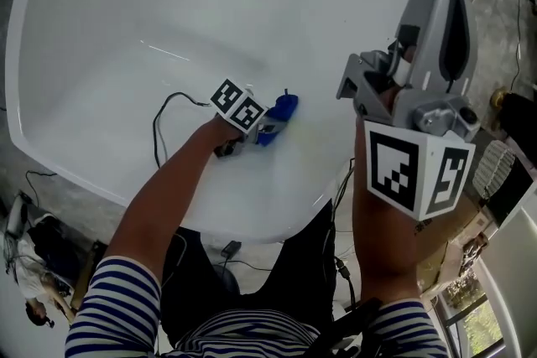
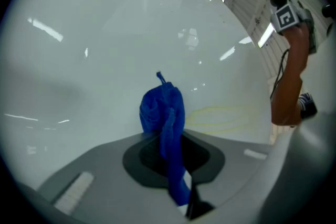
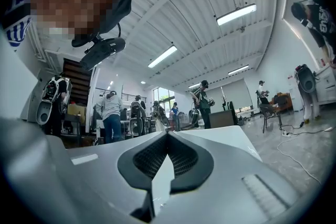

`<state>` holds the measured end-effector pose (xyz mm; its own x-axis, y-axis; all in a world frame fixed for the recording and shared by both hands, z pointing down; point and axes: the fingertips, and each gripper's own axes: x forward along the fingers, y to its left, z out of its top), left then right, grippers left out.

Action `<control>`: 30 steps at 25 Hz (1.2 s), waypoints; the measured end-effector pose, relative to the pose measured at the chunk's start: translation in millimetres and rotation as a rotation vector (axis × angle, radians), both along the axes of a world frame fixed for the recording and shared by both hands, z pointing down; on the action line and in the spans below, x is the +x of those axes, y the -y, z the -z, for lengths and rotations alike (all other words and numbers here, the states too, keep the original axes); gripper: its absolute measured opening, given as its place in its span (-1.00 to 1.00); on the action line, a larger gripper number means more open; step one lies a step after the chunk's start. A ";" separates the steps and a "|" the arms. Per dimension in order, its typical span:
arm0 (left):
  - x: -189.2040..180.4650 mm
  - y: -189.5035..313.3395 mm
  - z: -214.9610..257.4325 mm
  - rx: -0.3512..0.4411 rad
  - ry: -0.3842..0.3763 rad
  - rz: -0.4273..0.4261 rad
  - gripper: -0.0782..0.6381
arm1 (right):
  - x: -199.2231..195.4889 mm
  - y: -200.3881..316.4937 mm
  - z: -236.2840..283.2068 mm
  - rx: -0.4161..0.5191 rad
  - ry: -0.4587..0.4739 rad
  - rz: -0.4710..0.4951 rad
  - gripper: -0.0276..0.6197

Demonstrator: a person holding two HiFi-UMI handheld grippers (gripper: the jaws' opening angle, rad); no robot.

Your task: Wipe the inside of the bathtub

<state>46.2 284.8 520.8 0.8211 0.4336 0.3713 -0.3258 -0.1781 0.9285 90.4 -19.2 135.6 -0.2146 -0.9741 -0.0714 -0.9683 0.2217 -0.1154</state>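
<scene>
Left gripper sits low inside the tub, clamped on a blue cloth jutting forward toward the white surface; right gripper shut, empty, pointing up, well apart.

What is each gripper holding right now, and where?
The left gripper pinches the blue cloth along its trailing part, the bunched end sticking out ahead. The right gripper holds nothing.
</scene>
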 end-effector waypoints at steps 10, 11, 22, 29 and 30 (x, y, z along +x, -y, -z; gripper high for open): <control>25.6 1.6 99.0 0.086 -0.098 -0.084 -0.67 | -1.1 -3.8 46.1 0.005 0.021 0.011 -0.91; 27.3 1.6 107.5 0.091 -0.107 -0.091 -0.67 | -0.8 -2.9 50.1 0.007 0.022 0.011 -0.91; 42.9 -13.2 193.4 0.110 -0.198 -0.154 -0.67 | 1.5 0.6 98.0 0.026 0.036 0.011 -0.91; 47.4 -19.5 222.7 0.106 -0.258 -0.156 -0.67 | 2.8 8.0 114.5 0.041 0.030 0.011 -0.91; 47.4 -19.8 229.7 0.114 -0.280 -0.155 -0.67 | 5.3 8.0 115.0 0.043 0.026 0.008 -0.91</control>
